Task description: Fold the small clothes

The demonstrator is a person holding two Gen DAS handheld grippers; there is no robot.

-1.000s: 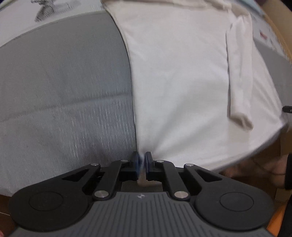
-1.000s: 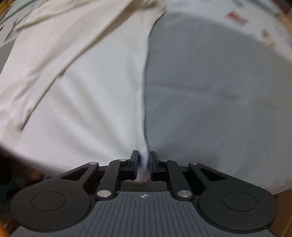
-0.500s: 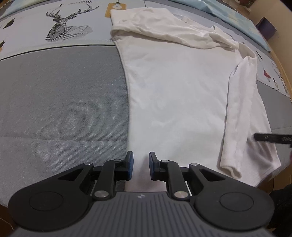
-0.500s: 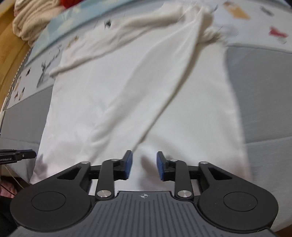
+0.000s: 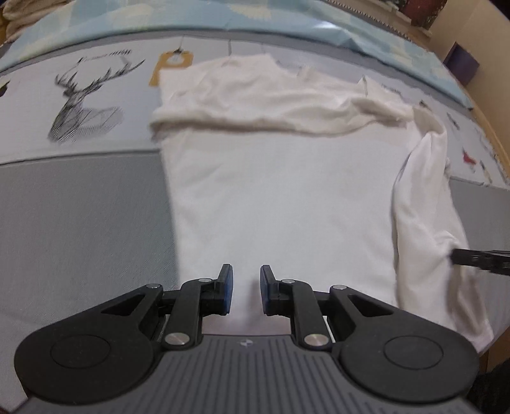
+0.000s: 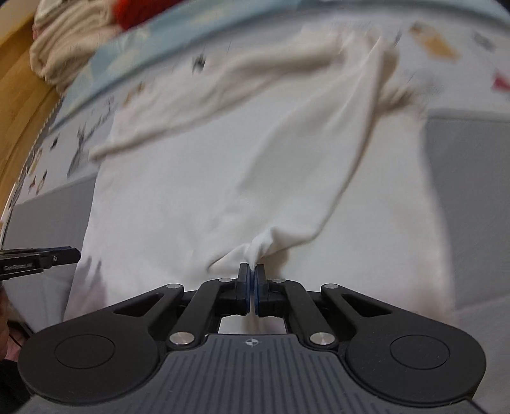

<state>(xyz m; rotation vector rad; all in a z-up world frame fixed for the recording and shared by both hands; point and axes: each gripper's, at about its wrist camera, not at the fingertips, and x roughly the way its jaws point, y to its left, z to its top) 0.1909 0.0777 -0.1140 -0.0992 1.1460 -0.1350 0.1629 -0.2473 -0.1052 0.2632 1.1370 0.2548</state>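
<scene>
A white long-sleeved shirt (image 5: 280, 197) lies flat on a grey bed cover (image 5: 83, 223), its top part folded down in a rumpled band. One sleeve (image 5: 420, 203) runs down the shirt's right side. My left gripper (image 5: 244, 288) hovers over the shirt's lower edge, open a little, with nothing between its blue pads. My right gripper (image 6: 253, 280) is shut on the cuff end of that sleeve (image 6: 306, 178), the cloth bunched at the pads. The right gripper's finger (image 5: 478, 256) shows at the right edge of the left wrist view, on the sleeve.
The cover has a deer print (image 5: 86, 102) and a light-blue band (image 5: 223, 16) at the far side. A pile of beige and red clothes (image 6: 79, 35) sits at the far left by a wooden frame (image 6: 19, 105). The left gripper's finger (image 6: 38, 258) enters from the left.
Both grippers let go of the shirt's lower corners and moved inward. The left one stayed slightly open over the hem. The right one opened, then shut on the sleeve's cuff.
</scene>
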